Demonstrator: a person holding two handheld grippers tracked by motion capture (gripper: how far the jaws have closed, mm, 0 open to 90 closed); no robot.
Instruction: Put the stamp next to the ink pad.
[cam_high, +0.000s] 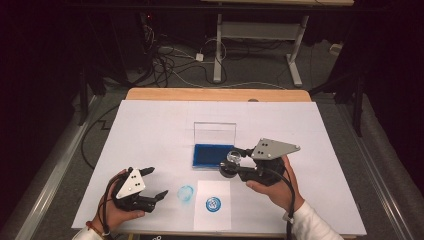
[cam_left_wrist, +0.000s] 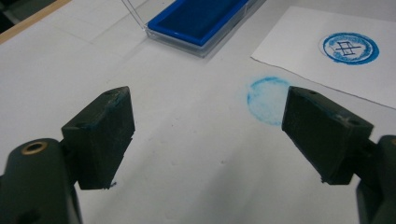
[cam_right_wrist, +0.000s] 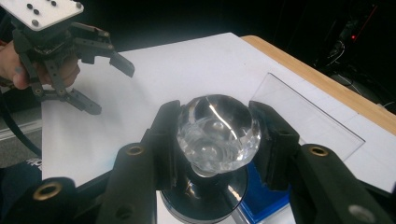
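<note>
Clear glass, round and faceted: the knob of a stamp (cam_right_wrist: 218, 133), pinched between the two black jaws of the right gripper (cam_right_wrist: 215, 140), closed snugly on either side of it. Below the knob, a dark round base, hanging at the near right corner of the blue ink pad (cam_high: 213, 155), whether touching the pad or just above it cannot be told. Behind the pad, its transparent lid (cam_high: 215, 131) standing open and upright. Nearer the person, a small white sheet (cam_high: 213, 204) lying flat on the large white cover of the table (cam_high: 150, 125), already bearing one crisp blue round print (cam_high: 213, 203) with a drawn figure inside. Just left of that sheet, directly on the cover, a paler, smudgy blue ring (cam_left_wrist: 267, 100). Farther left, the left gripper (cam_high: 154, 185), spread wide, holding nothing, resting low near the table edge, aimed toward the smudge and the sheet; blue traces on its pads (cam_left_wrist: 105, 135). As a judgement: one good impression done, stamp probably being inked again or lifted off the pad. Left to do: carry over to paper, press down squarely, lift straight, then set the stamp aside and perhaps close the lid.
</note>
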